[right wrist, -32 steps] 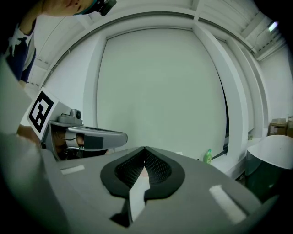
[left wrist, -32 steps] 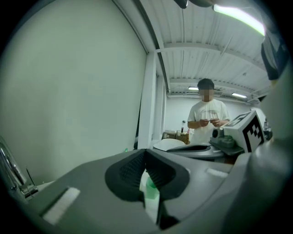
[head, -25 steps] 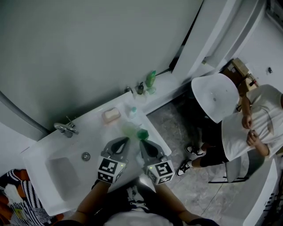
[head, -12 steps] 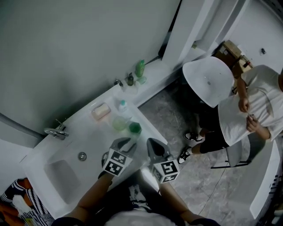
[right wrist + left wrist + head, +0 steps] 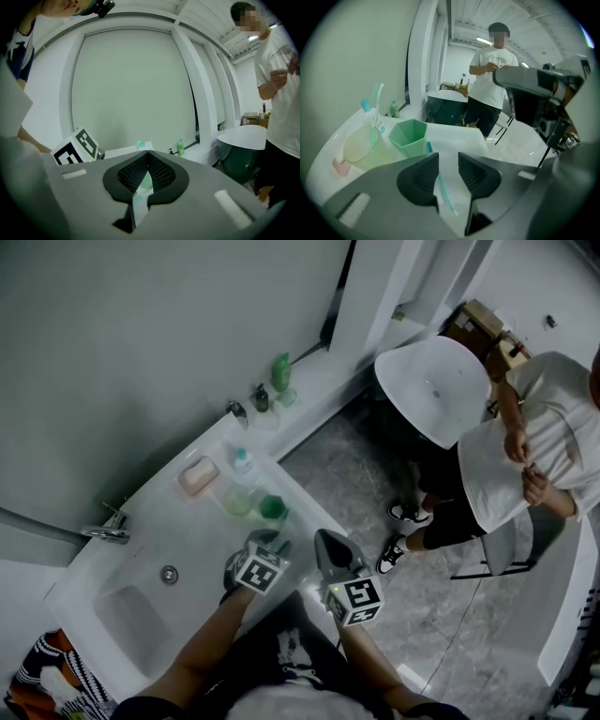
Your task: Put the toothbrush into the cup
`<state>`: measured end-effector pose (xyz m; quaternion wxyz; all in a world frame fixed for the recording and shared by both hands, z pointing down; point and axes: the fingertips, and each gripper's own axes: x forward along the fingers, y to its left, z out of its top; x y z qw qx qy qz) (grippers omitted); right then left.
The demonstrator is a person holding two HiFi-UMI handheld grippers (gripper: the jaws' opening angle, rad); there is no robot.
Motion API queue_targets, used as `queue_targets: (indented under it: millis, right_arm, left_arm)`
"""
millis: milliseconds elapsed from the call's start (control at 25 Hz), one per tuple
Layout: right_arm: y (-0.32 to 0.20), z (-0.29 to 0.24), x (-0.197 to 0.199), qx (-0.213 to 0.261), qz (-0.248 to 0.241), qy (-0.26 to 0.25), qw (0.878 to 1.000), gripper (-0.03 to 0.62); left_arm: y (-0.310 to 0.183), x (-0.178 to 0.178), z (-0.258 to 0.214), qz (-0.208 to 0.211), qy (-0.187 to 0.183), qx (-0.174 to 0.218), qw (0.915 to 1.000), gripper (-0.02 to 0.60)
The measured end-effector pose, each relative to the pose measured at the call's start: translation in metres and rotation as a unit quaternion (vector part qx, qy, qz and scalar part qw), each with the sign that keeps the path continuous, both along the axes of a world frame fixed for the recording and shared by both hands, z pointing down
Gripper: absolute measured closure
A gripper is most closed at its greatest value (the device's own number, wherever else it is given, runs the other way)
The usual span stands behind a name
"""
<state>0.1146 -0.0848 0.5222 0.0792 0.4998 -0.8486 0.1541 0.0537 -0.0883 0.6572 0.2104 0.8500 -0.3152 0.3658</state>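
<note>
The left gripper (image 5: 448,159) has its jaws released and wide apart, pointing down at the desk (image 5: 461,136). The toothbrush (image 5: 440,180) lies flat on the desk in the gap between them, and neither pad presses on it. Its long axis runs almost straight away from the jaws. The near end sits deep between them, and the far end reaches the foot of the green cup (image 5: 408,136), touching it or just short of it; I cannot tell which. A grasp would need only a little more descent and a squeeze across the handle. After that comes a lift, a turn to upright, and a short carry forward and slightly left to the cup's mouth.

The right gripper (image 5: 148,153) is clenched on nothing, its pads pressed together. In the head view it hangs beside the left one, off the desk's front right corner. The left hand is plainly the nearer one, since it already straddles the brush.

- **Toothbrush:** one lies on the desk.
- **Cups:** two stand just beside each other near the desk's right edge. The angular green one looks empty. A pale translucent cup (image 5: 358,150) stands to its left, and what looks like another brush stands in it.
- **Soap:** one pink soap (image 5: 340,167) lies beyond the pale cup.
</note>
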Motion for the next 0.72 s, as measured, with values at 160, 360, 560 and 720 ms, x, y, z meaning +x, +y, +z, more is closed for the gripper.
queue_targets:
  millis: [160,360,560,720]
  right_arm:
    - [0.001,0.005,0.001,-0.007,-0.003,-0.004,1.000,0.592]
    - [0.004,0.011,0.001,-0.016,-0.008,-0.008,1.000,0.592]
    - [0.005,0.016,0.004,-0.021,-0.007,-0.011,1.000,0.592]
    - [0.006,0.021,0.008,-0.024,-0.002,-0.007,1.000,0.592]
  left_arm:
    - [-0.009,0.001,0.024,0.002,-0.042,-0.016,0.9990,0.453]
    - [-0.018,0.003,0.043,0.004,-0.070,-0.035,0.9969,0.454]
    - [-0.022,0.002,0.062,0.011,-0.098,-0.053,0.9937,0.456]
    - [-0.025,0.003,0.075,0.020,-0.108,-0.067,0.9918,0.459]
